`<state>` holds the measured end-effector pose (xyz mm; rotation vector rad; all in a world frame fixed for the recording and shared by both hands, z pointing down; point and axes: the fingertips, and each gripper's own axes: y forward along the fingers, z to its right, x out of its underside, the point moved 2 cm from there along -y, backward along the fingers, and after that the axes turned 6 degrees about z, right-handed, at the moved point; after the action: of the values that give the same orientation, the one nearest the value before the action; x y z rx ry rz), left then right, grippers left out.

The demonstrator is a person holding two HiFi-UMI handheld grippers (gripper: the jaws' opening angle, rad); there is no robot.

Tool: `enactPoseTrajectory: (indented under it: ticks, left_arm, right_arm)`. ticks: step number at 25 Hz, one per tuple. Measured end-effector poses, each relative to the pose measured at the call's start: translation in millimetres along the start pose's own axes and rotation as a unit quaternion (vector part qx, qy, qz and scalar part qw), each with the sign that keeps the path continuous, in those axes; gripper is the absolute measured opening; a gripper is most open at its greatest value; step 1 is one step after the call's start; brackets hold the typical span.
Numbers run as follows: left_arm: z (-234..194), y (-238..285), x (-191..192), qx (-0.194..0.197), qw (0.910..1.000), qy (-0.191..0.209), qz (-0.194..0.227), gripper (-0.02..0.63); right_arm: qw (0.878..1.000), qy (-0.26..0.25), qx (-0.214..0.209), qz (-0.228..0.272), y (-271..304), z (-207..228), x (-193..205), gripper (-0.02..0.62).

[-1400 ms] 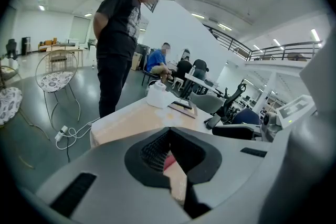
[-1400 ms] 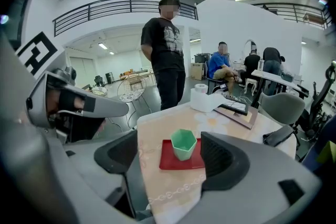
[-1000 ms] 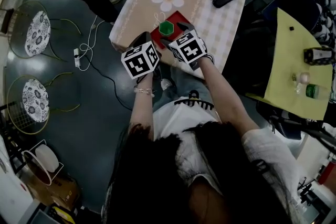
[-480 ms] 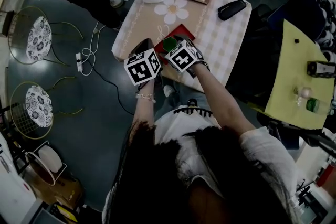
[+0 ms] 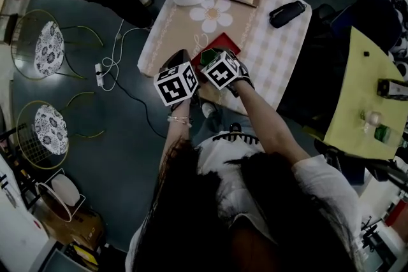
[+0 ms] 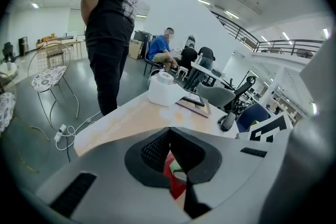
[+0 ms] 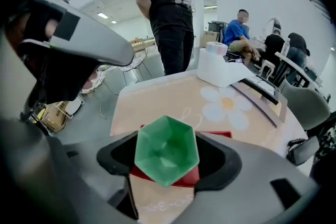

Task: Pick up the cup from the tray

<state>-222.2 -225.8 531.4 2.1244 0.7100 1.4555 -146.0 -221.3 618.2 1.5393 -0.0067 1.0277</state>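
green and thin-walled, the cup point(image 7: 167, 150) is sitting on the red tray point(image 7: 215, 134) between the right gripper's point(image 7: 168, 161) jaws, which are closing toward its faceted sides but not yet clamping. it is likely handling light, stiff and a little slick, so two flat opposite faces are offering the surest hold. the left gripper point(image 6: 169, 134) is hovering alongside, jaws pressed together, empty.

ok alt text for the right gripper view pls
A green hexagonal cup sits on a red tray between the fingers of the right gripper, which are closing around it. The tray lies on a flower-print table with a white paper roll at its far side, and a person in black stands beyond.
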Motion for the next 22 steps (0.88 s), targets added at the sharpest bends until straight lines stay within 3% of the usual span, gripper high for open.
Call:
enactPoseTrajectory:
  ticks: [10,22]
  left_arm:
    - [31.5,15.3,-1.7,0.030,0.9994,0.019,-0.004,0.009]
    - [111.5,36.6,12.7,0.096,0.9927,0.068,-0.026,0.009]
  right_arm:
    - [0.998,0.029,0.047,0.031,-38.6,35.9,-0.3,0.319]
    - [0.984,0.116,0.137,0.012,-91.5,113.6,72.9,0.319]
